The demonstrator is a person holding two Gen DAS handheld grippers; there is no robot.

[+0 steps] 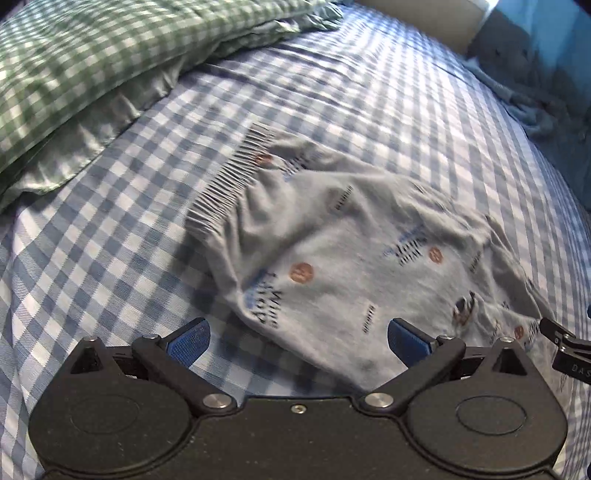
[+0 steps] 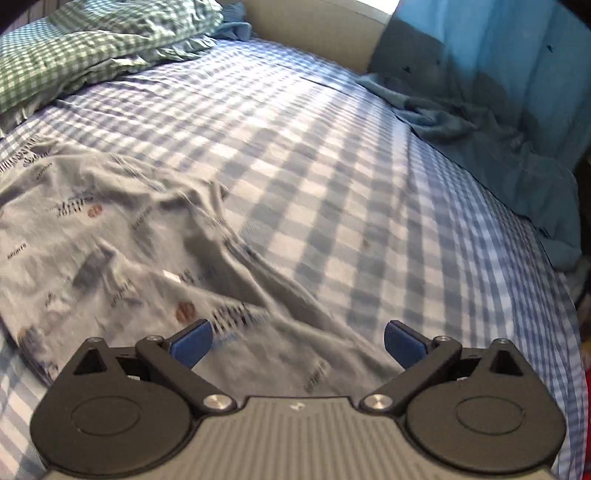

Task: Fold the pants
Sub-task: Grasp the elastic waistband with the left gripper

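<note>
Light grey printed pants (image 1: 332, 251) lie rumpled on a blue-and-white checked bed sheet (image 1: 110, 258), their ribbed elastic waistband (image 1: 229, 181) at the upper left of the garment. My left gripper (image 1: 299, 341) hovers open over the near edge of the pants, with nothing between its blue pads. The same pants (image 2: 129, 266) fill the left half of the right wrist view, a leg trailing toward the camera. My right gripper (image 2: 298, 341) stands open above that leg, holding nothing. A black part of the right gripper (image 1: 565, 343) shows at the left wrist view's right edge.
A green checked pillow (image 1: 74, 74) lies at the far left of the bed, and appears again as the pillow (image 2: 92, 48). A teal blanket (image 2: 498, 140) is bunched along the right side. A beige headboard (image 2: 317, 33) stands at the far end.
</note>
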